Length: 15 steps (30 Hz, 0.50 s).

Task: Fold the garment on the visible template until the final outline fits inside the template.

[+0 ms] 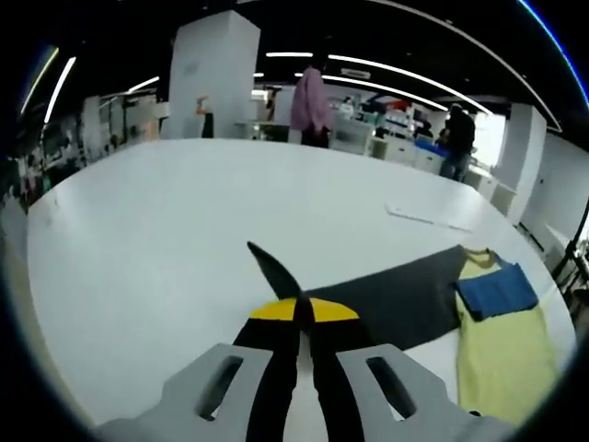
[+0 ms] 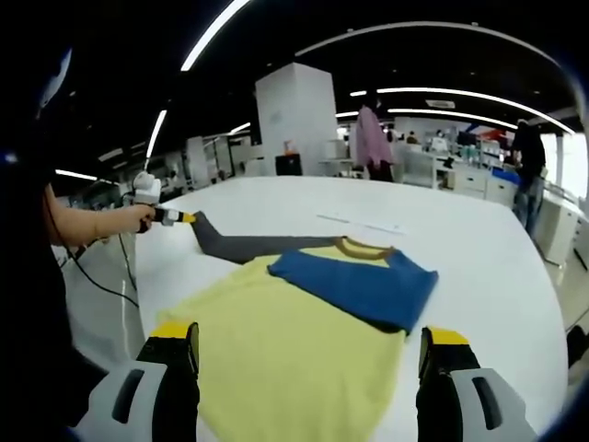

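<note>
Mid-fold, sleeve stage. Sweater (image 2: 294, 341) flat on white table (image 2: 479, 249), yellow body toward the right gripper (image 2: 313, 354), blue sleeve (image 2: 354, 285) already folded across the chest. Grey sleeve (image 2: 253, 247) stretched out sideways, cuff pinched in left gripper (image 1: 296, 313), jaws closed tight on the cloth. Right gripper wide open, holding nothing, hovering over the hem. No template outline discernible. Next, probably: carry grey sleeve back over the body, lay flat, release without dragging the blue one.
</note>
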### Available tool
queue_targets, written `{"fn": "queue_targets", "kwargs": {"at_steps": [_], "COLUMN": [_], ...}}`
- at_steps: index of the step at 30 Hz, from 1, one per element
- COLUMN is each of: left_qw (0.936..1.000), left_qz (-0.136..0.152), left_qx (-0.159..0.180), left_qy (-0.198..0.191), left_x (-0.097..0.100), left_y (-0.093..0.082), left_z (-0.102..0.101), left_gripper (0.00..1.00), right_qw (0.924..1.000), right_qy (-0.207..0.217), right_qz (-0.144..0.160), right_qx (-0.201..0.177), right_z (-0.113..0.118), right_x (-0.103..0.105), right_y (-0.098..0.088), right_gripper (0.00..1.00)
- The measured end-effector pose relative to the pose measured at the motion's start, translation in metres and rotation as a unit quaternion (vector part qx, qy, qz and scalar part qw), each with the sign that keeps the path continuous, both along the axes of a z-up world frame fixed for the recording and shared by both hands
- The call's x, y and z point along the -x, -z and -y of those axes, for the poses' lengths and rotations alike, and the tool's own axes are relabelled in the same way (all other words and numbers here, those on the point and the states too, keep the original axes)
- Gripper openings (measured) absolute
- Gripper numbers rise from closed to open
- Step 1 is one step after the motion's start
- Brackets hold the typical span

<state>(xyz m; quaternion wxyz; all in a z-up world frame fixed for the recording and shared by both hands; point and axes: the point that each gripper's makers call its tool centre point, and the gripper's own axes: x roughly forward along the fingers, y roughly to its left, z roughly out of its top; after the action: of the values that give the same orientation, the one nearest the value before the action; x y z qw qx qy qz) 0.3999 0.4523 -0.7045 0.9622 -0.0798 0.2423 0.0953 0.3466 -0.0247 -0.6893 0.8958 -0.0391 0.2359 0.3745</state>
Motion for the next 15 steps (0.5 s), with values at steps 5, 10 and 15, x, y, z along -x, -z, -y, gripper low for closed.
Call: {"fn": "queue_targets", "kwargs": {"at_steps": [5, 10, 15], "left_qw": [0.9996, 0.9987, 0.9976], "left_qz": [0.009, 0.015, 0.025], "left_qx": [0.019, 0.032, 0.044], "left_qy": [0.020, 0.037, 0.046], "left_x": [-0.007, -0.013, -0.018], "left_y": [-0.003, -0.006, -0.012], "left_z": [0.014, 0.030, 0.043], "left_gripper": [0.01, 0.01, 0.01], "right_qw": [1.0000, 0.9999, 0.9998], "right_qy": [-0.008, -0.016, -0.018], "right_qz": [0.000, 0.001, 0.002], "right_qx": [-0.001, 0.002, 0.001], "right_z": [-0.004, -0.007, -0.008], "right_x": [0.001, 0.004, 0.004], "right_y": [0.000, 0.000, -0.001], "right_gripper": [0.99, 0.99, 0.99]}}
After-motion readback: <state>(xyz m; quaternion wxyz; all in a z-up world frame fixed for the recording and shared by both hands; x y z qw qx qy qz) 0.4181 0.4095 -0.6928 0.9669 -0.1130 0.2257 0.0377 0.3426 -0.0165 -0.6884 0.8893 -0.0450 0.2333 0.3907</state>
